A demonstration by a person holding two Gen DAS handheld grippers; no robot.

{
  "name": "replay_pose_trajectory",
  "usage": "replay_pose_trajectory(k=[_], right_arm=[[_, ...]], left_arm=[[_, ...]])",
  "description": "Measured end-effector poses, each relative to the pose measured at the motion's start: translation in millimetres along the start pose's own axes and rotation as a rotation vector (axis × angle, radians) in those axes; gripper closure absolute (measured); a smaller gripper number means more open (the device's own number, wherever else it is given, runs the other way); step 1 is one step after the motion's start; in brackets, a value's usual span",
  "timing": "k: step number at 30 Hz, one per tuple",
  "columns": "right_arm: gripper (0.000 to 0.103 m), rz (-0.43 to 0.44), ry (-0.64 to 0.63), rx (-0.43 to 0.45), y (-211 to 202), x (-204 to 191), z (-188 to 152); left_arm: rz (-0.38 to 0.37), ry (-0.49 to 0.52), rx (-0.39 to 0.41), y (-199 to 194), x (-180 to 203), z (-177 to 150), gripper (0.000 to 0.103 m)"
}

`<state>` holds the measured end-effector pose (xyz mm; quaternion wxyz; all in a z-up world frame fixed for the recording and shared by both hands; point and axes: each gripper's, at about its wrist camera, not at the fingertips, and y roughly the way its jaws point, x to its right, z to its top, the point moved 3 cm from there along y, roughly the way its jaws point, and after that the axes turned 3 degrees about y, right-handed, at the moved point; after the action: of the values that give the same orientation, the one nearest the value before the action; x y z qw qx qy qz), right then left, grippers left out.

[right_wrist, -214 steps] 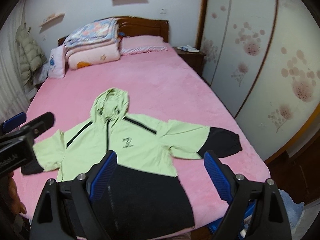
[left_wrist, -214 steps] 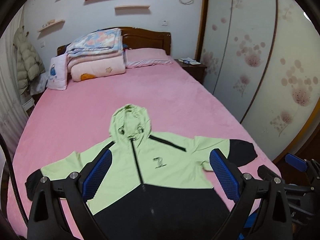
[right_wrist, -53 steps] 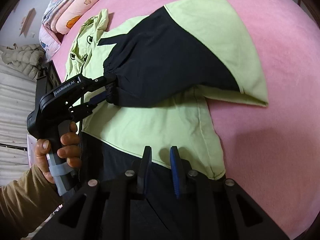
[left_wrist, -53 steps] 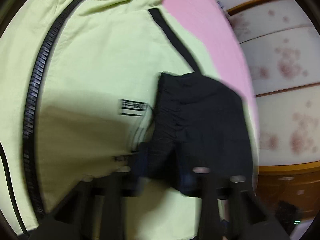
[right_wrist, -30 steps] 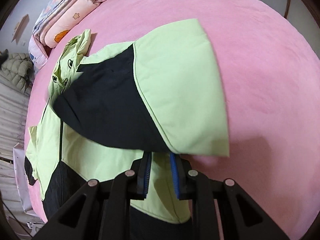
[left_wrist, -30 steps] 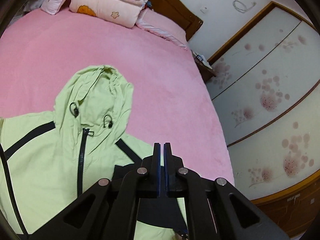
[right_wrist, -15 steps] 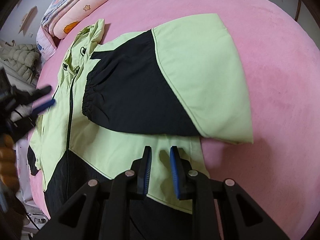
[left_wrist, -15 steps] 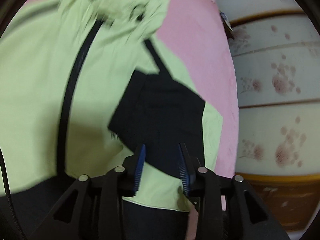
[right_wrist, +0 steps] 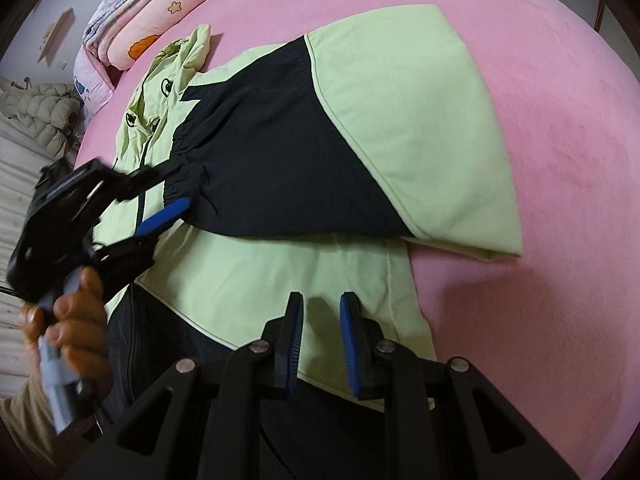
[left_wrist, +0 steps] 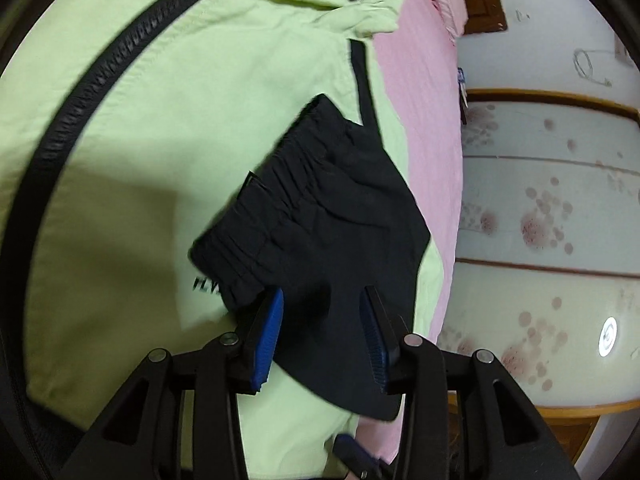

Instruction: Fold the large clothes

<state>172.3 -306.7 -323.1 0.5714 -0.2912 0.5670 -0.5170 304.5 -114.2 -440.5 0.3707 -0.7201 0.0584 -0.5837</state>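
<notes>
A light green and black hooded jacket (right_wrist: 248,276) lies front up on the pink bed (right_wrist: 560,240). Its right sleeve (right_wrist: 280,160) is folded inward across the chest, with the black gathered cuff (left_wrist: 280,200) near the zip. My left gripper (left_wrist: 324,292) is low over that cuff with its blue pads apart. Black fabric shows between them, and the pads do not press on it. The right wrist view shows the left gripper (right_wrist: 182,184) straddling the cuff's end. My right gripper (right_wrist: 321,297) points down at the green side panel, its pads narrowly apart over flat fabric.
A hand (right_wrist: 72,320) holds the left gripper's handle. Folded quilts (right_wrist: 152,20) are stacked at the head of the bed, and a puffy coat (right_wrist: 36,112) hangs beyond it. Flowered wardrobe doors (left_wrist: 540,220) run close along the bed's right edge.
My left gripper was shut and raised over the bed; it has dropped onto the folded sleeve's cuff and its jaws now stand apart. The right gripper has stayed in place.
</notes>
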Motion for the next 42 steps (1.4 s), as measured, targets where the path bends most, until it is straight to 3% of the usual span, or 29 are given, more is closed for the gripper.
replay_pose_trajectory(k=[6,9,11,22,23,24,27,33,37,42], right_arm=[[0.084,0.012,0.012,0.001,-2.9,5.3,-3.5],[0.084,0.021,0.021,0.001,-3.7,7.5,-5.9],[0.084,0.023,0.023,0.0,-3.6,7.6,-5.8],[0.084,0.031,0.023,0.005,-2.0,10.0,-7.5],[0.084,0.033,0.024,0.007,-2.4,10.7,-8.0],[0.085,0.035,0.025,0.009,-2.5,11.0,-8.3],[0.085,0.037,0.029,0.012,-4.1,11.9,-9.3],[0.085,0.02,0.034,0.036,-9.8,14.8,-5.0],[0.085,-0.01,0.042,0.08,-13.7,16.1,2.3],[0.085,-0.06,0.035,0.139,-9.9,9.9,17.7]], left_arm=[[-0.044,-0.057,0.011,-17.3,-4.6,-7.3,0.064],[0.004,-0.059,0.016,-30.8,-12.9,-12.3,0.049],[0.027,-0.052,0.018,-35.7,-18.3,-14.6,0.049],[-0.005,0.034,0.08,6.9,2.4,14.4,0.045],[0.001,0.033,0.087,9.0,3.8,16.3,0.064],[0.001,0.032,0.088,8.9,3.8,18.1,0.096],[0.039,0.04,0.101,5.1,15.3,23.1,0.099],[0.022,0.202,0.188,-39.6,85.9,24.8,0.101],[-0.009,0.287,0.31,-84.5,135.0,26.3,0.101],[-0.012,0.34,0.459,-143.1,160.9,32.9,0.101]])
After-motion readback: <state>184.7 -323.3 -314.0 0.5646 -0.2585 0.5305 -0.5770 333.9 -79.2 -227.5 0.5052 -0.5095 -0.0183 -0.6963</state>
